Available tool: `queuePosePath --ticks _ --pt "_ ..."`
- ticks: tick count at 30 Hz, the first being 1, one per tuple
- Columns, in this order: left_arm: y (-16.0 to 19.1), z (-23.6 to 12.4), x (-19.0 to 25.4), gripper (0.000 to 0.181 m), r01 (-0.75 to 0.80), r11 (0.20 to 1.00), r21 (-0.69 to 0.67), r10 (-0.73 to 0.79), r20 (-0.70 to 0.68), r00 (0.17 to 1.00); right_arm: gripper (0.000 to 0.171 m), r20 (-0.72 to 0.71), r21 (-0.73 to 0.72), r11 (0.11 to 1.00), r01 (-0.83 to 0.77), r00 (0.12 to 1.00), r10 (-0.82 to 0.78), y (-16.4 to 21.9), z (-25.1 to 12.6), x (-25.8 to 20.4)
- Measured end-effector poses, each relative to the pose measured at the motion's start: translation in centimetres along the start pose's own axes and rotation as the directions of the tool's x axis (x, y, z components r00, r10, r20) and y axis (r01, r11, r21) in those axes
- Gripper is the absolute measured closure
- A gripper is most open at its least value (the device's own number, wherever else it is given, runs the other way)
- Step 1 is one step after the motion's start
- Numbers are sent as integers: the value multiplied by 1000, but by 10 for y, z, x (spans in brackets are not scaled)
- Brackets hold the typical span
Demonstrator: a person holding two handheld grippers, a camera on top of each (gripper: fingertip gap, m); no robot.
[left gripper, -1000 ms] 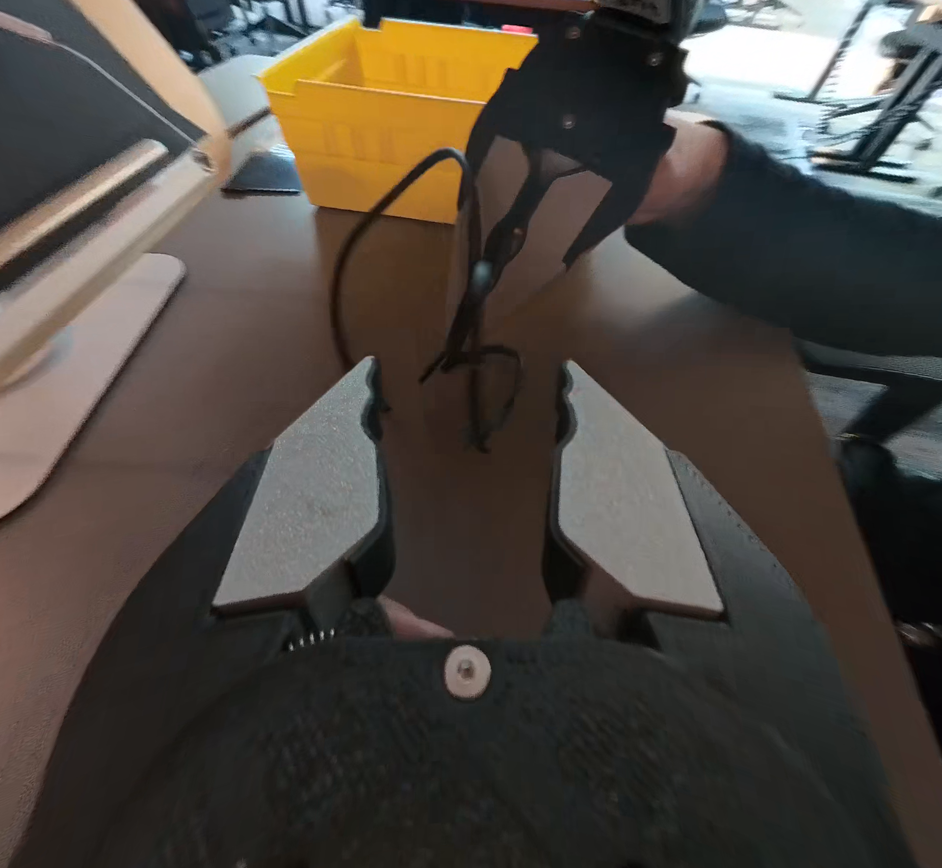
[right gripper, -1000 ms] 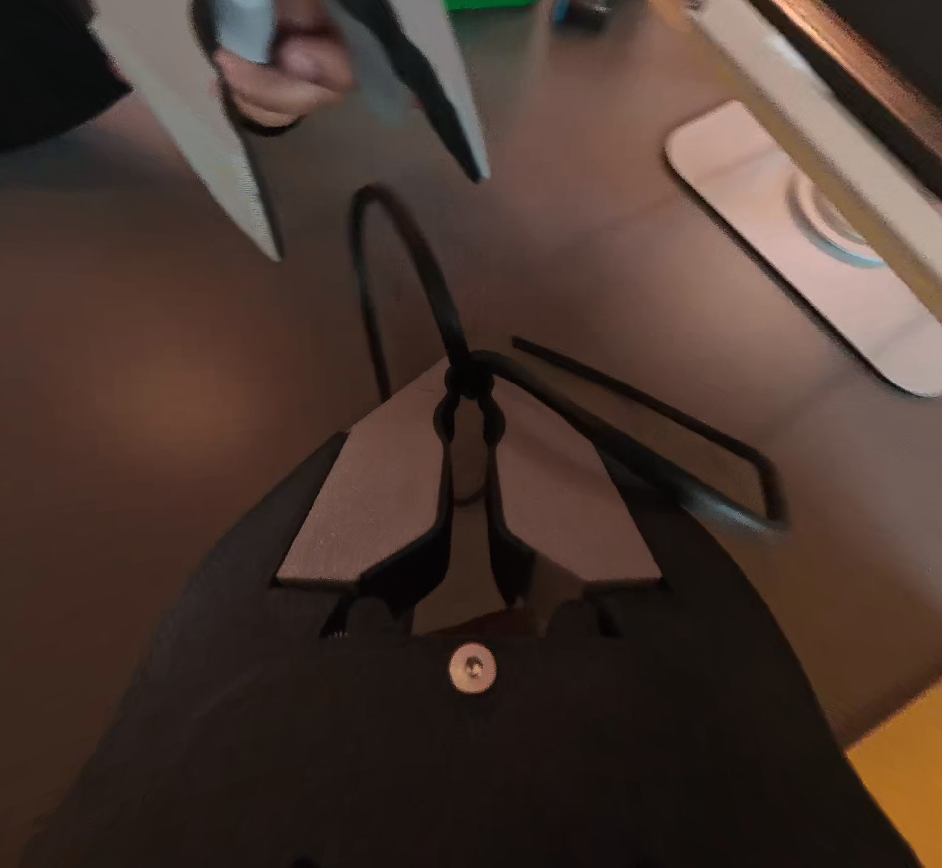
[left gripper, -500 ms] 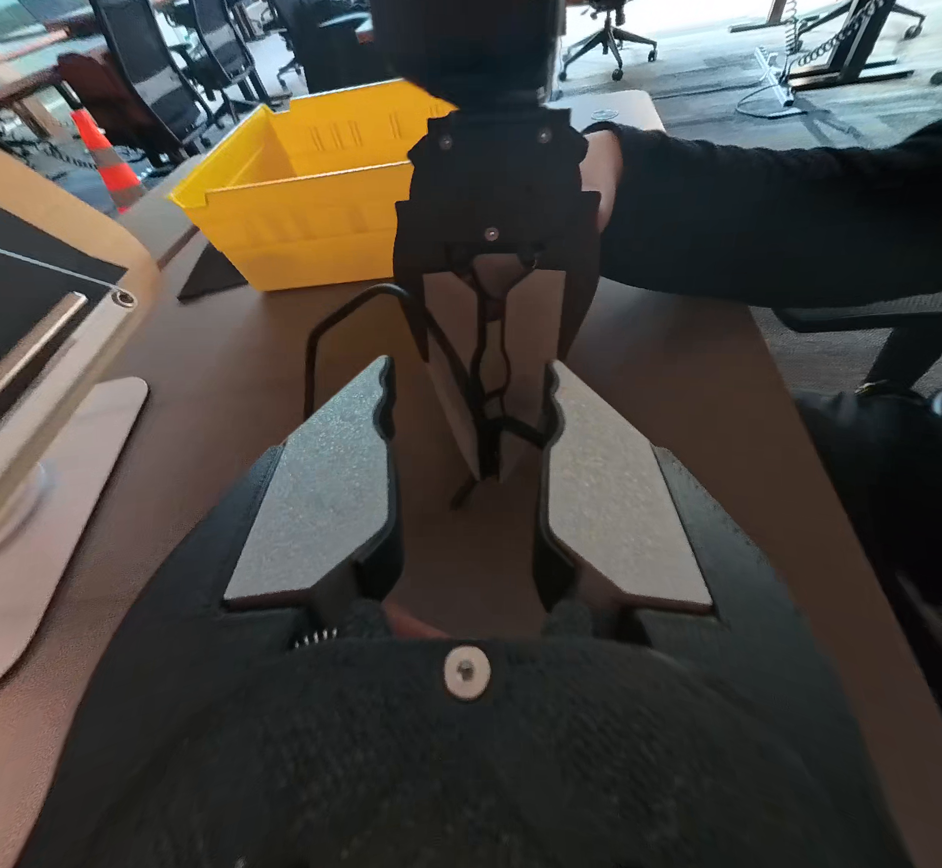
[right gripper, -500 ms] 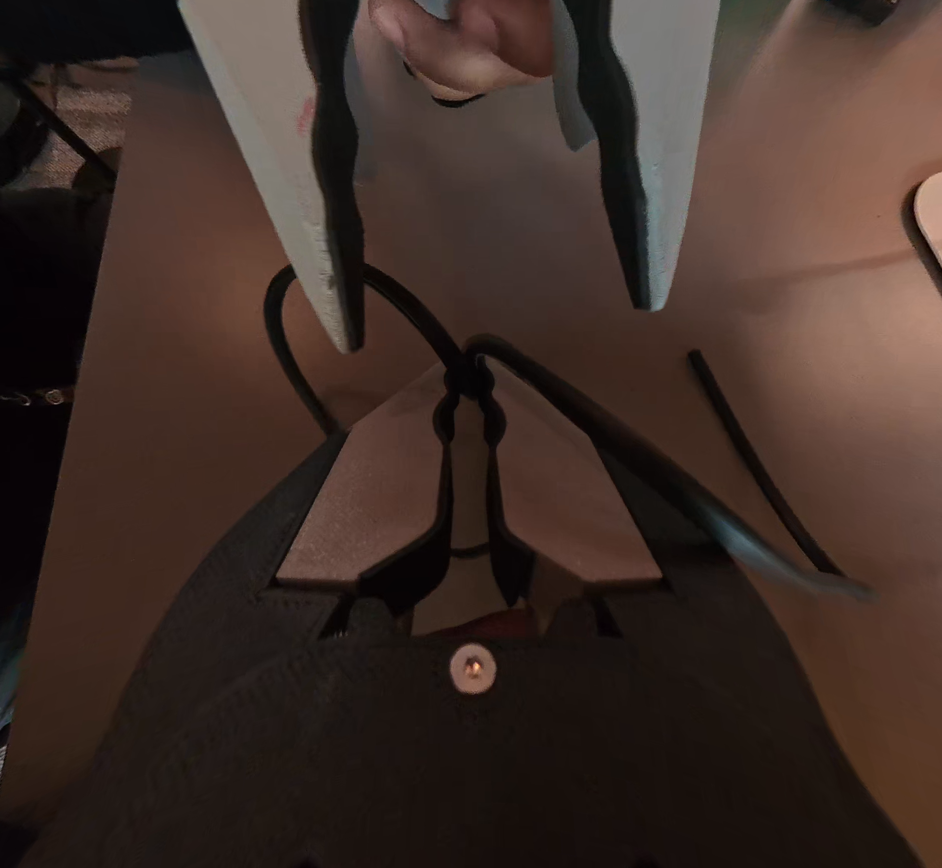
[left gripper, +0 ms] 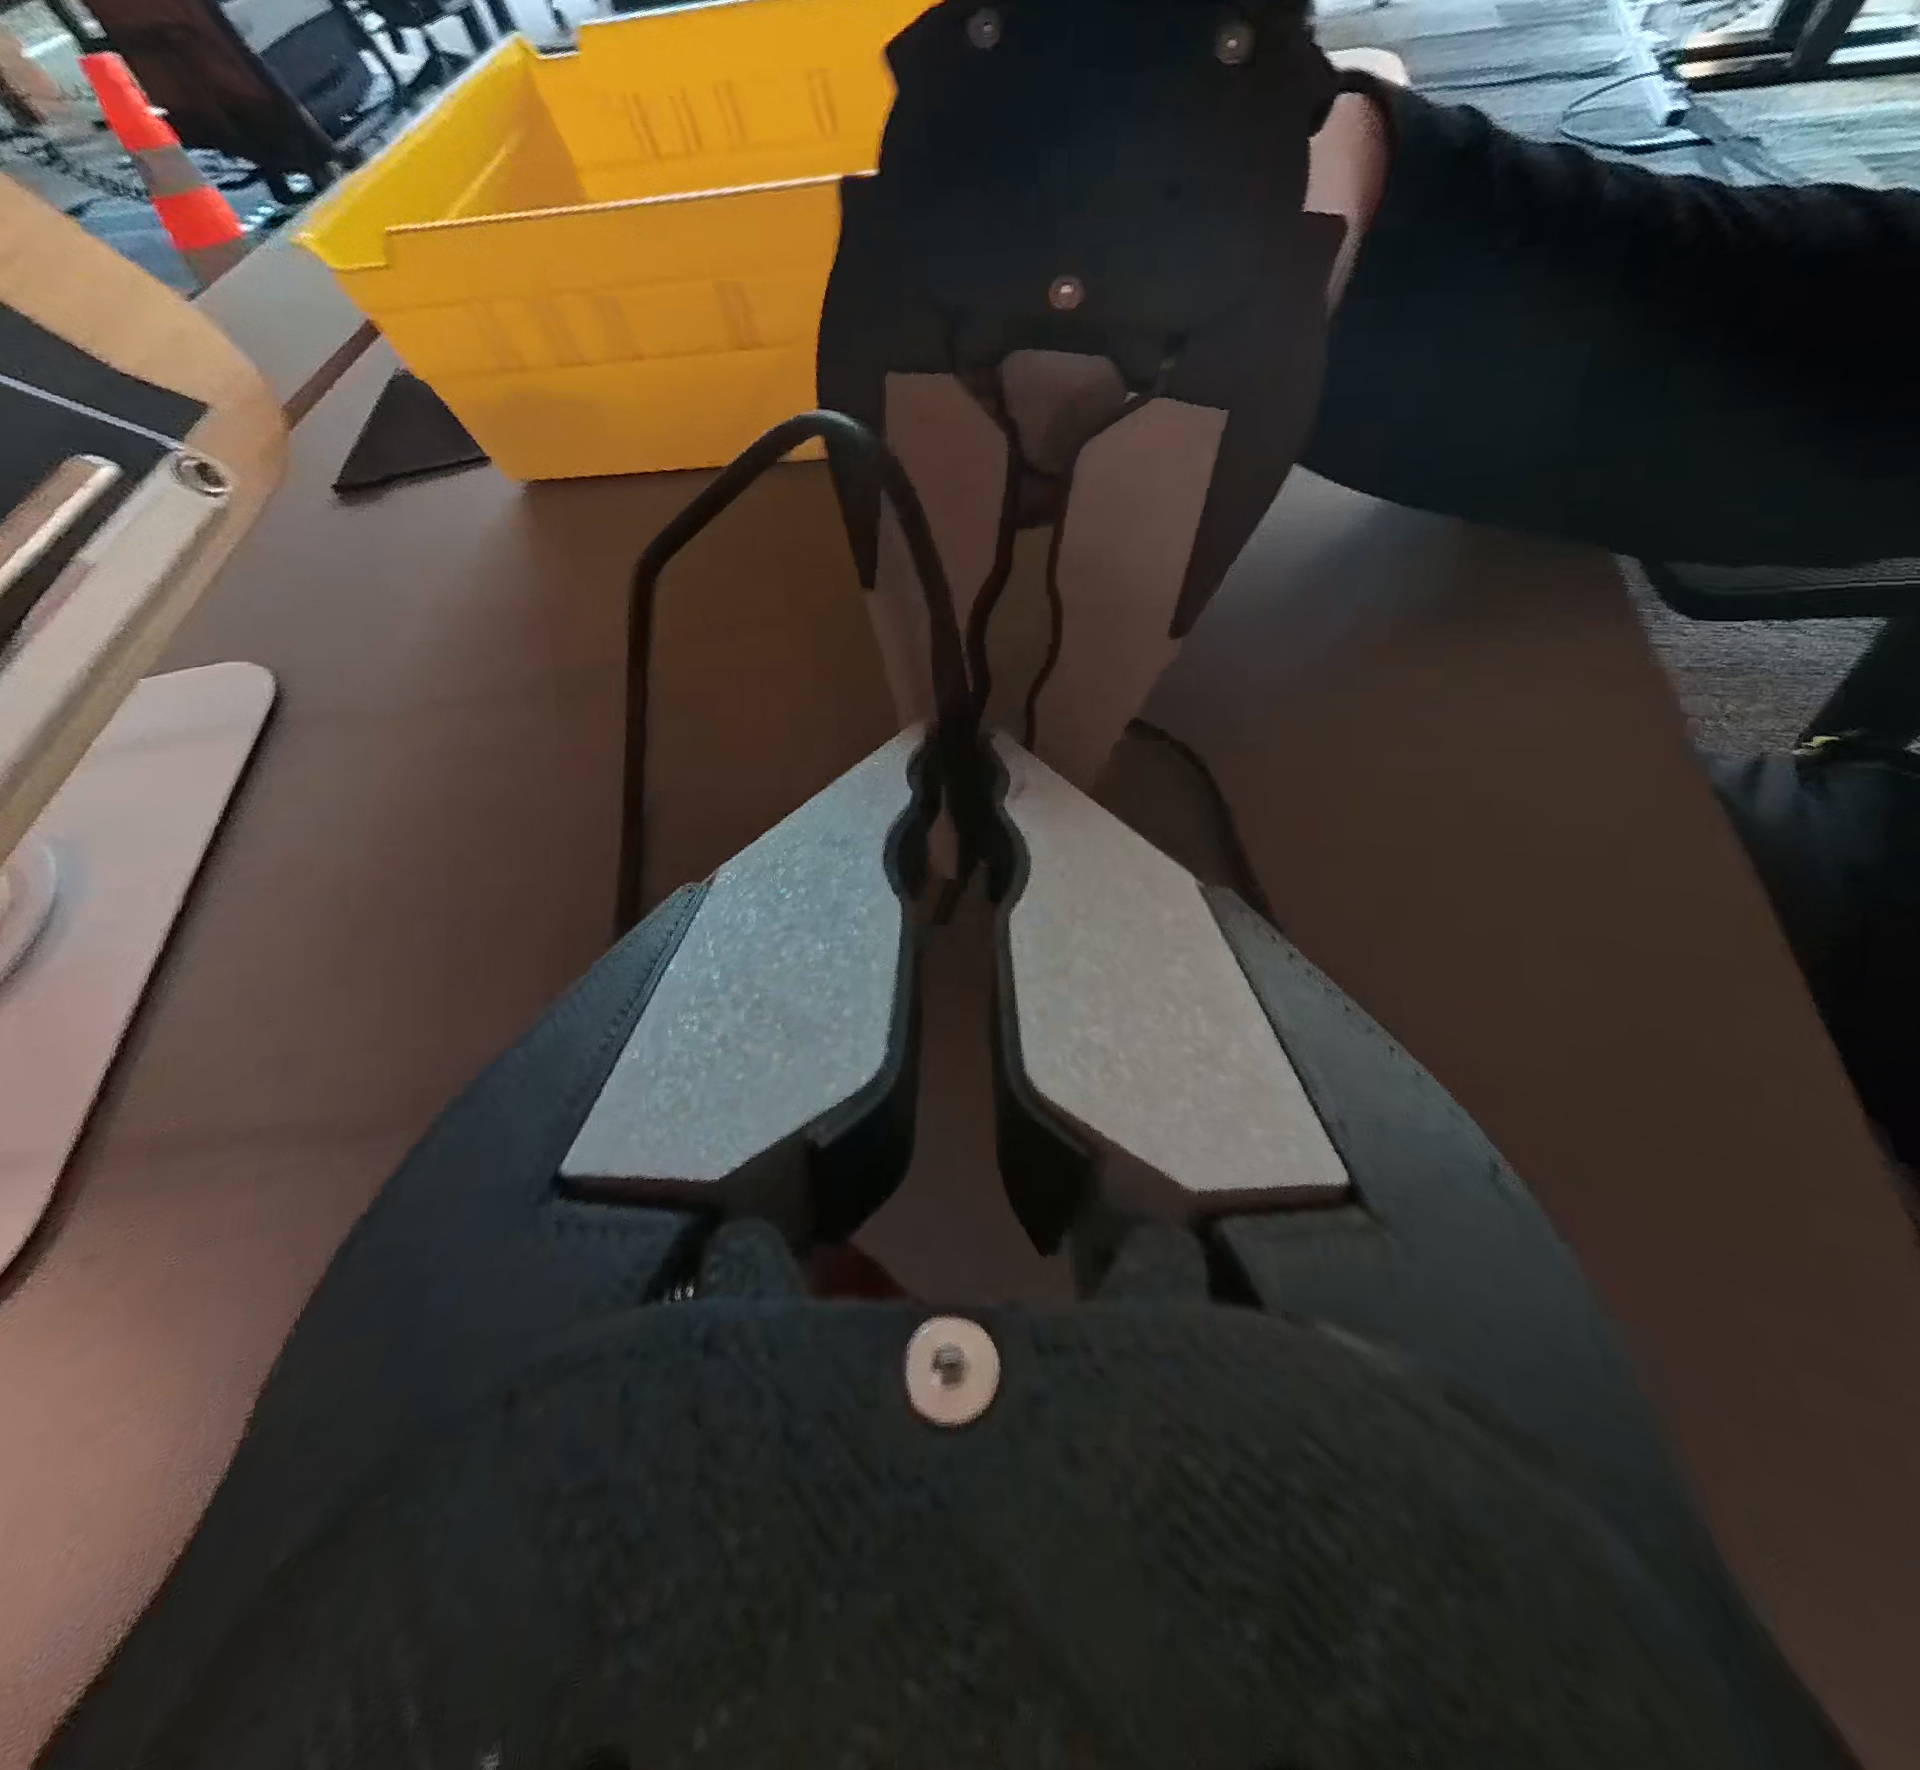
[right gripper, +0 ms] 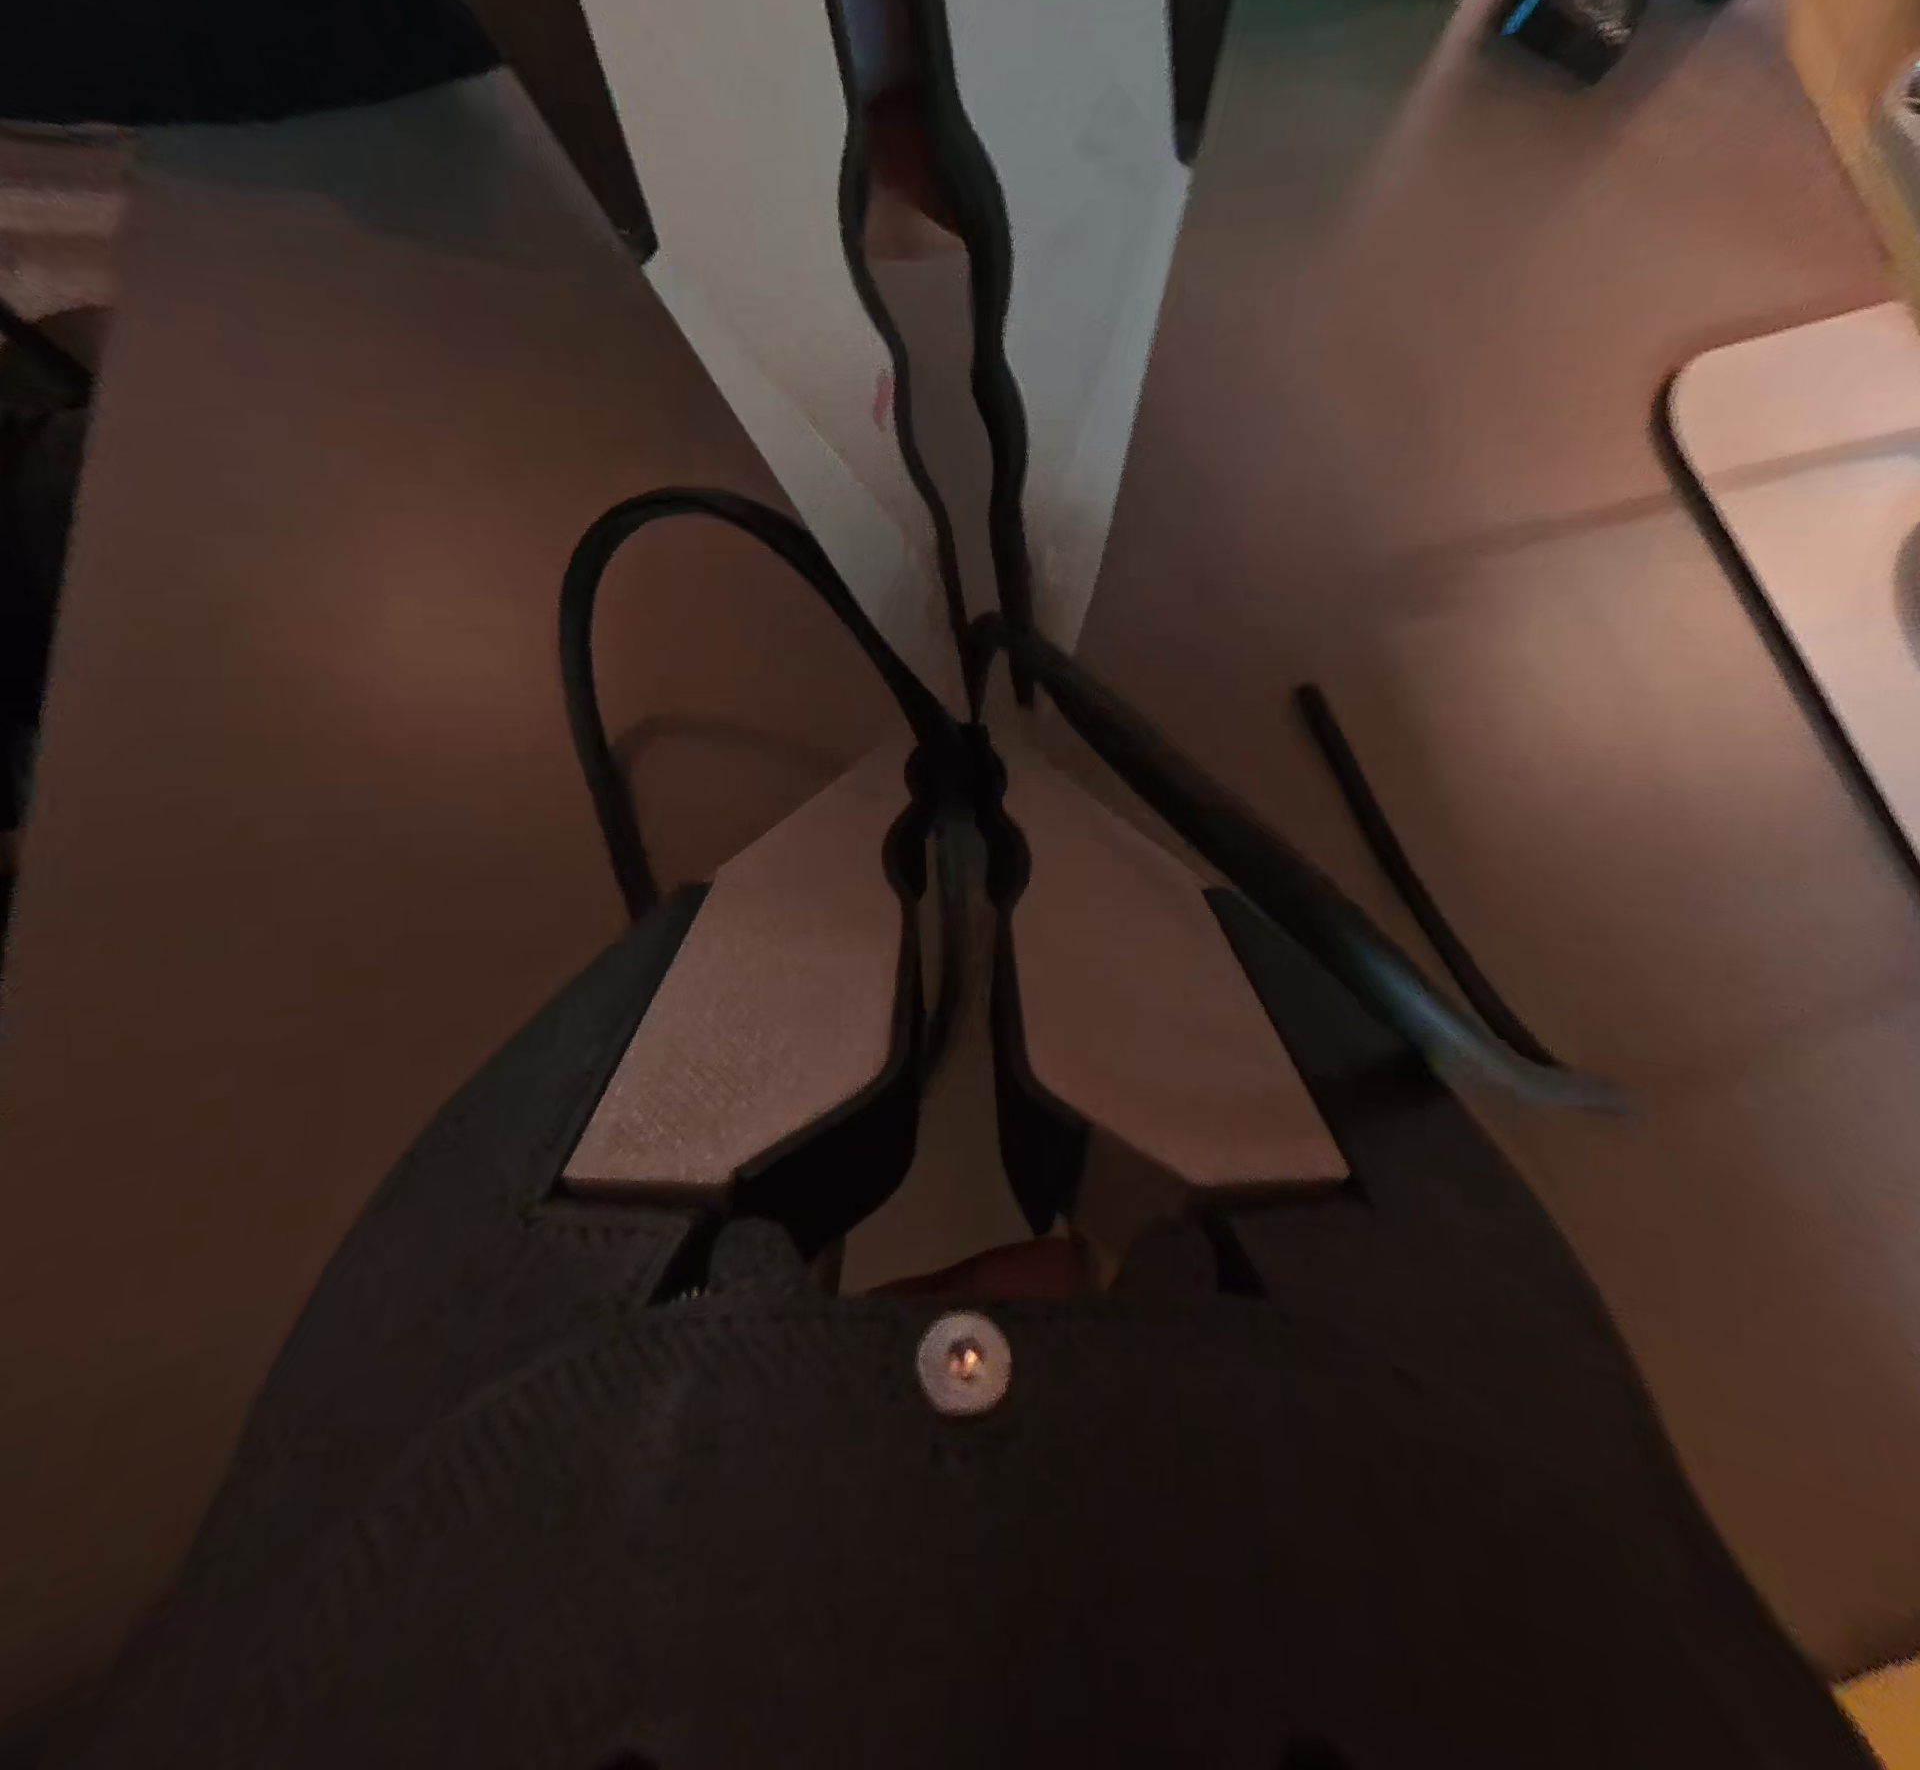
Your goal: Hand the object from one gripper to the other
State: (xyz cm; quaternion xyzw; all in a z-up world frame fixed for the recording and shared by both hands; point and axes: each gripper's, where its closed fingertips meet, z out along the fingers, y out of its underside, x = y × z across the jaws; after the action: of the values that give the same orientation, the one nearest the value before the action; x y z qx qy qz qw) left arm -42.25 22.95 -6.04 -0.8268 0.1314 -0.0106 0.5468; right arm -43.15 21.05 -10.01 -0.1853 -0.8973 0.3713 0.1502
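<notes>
At centre frame, a black cable (left gripper: 665,598) is clamped tip to tip by 2 grippers — left gripper (left gripper: 961,770) and right gripper (right gripper: 961,764) — both clenched on it above the table (left gripper: 416,681).

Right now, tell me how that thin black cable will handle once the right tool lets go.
The thin black cable probably flops: its loop arcs and sags. Likely light; one narrow pinch in the left tool holds it. Its loose end may drag across the brown table.

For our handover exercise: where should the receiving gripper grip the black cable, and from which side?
Grip the black cable at its bunched crossing, beyond the right gripper, coming head-on from opposite. Its loops splay sideways; only there are strands gathered, where the left gripper is shut.
</notes>
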Motion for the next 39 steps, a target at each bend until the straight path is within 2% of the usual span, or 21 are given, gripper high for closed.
queuePosePath --ticks 3,5,8,10,11,14,16,19,22,23,26,27,28,31,33,34,36,37,39 --pt "-4 -7 -15 178 -62 998 13 61 98 993 166 -34 51 998 -42 998 44 -6 -5 9" --pt "-9 -15 -32 178 -125 992 12 119 227 967 156 -39 73 996 -60 997 63 -9 -9 12" --pt "-13 -32 -62 179 -324 941 -101 333 460 823 146 -37 109 992 -71 996 76 -13 -15 13" --pt "-14 -39 -70 179 -385 910 -154 406 523 749 144 -71 158 985 -72 994 84 -20 -23 20" --pt "-17 -41 -70 179 -415 897 -152 428 534 729 144 -97 201 977 -76 991 97 -26 -29 25" --pt "-13 -36 -61 179 -453 875 -168 475 480 738 143 -171 323 940 -110 970 172 -39 -48 45" --pt "-6 -33 -57 179 -476 857 -196 511 442 738 137 -277 357 930 -91 940 199 -39 -62 63" --pt "-4 -33 -57 179 -492 844 -213 533 439 724 115 -397 363 932 -10 903 165 -40 -72 72" --pt "-7 -31 -47 179 -534 825 -188 560 408 721 104 -470 299 953 47 877 104 -36 -68 75" --pt "-6 -30 -46 179 -532 824 -195 562 403 723 105 -453 284 957 61 888 78 -36 -63 70" --pt "-8 -28 -41 179 -540 824 -171 560 385 733 128 -430 229 969 88 903 20 -34 -51 62" --pt "-7 -28 -39 179 -545 821 -169 565 372 736 143 -441 216 972 96 898 9 -33 -50 63" --pt "-5 -27 -38 179 -542 822 -173 565 363 741 167 -445 207 973 100 896 3 -32 -50 63" --pt "-3 -28 -38 175 -453 882 -134 470 346 812 171 -477 205 977 56 877 50 -30 -53 73" --pt "-7 -30 -39 152 -348 935 -65 350 328 878 171 -533 162 984 76 846 23 -25 -54 80" --pt "-8 -30 -38 158 -312 949 -46 310 313 898 171 -544 142 986 88 839 3 -24 -53 80" --pt "-11 -33 -38 161 -291 957 -13 280 313 908 171 -538 143 985 93 843 -2 -26 -50 78" --pt "-11 -34 -41 157 -278 960 -12 267 324 908 171 -542 148 984 99 840 -3 -28 -51 78" --pt "-8 -34 -46 137 -233 972 -25 228 334 914 171 -566 173 978 114 825 4 -33 -58 80"
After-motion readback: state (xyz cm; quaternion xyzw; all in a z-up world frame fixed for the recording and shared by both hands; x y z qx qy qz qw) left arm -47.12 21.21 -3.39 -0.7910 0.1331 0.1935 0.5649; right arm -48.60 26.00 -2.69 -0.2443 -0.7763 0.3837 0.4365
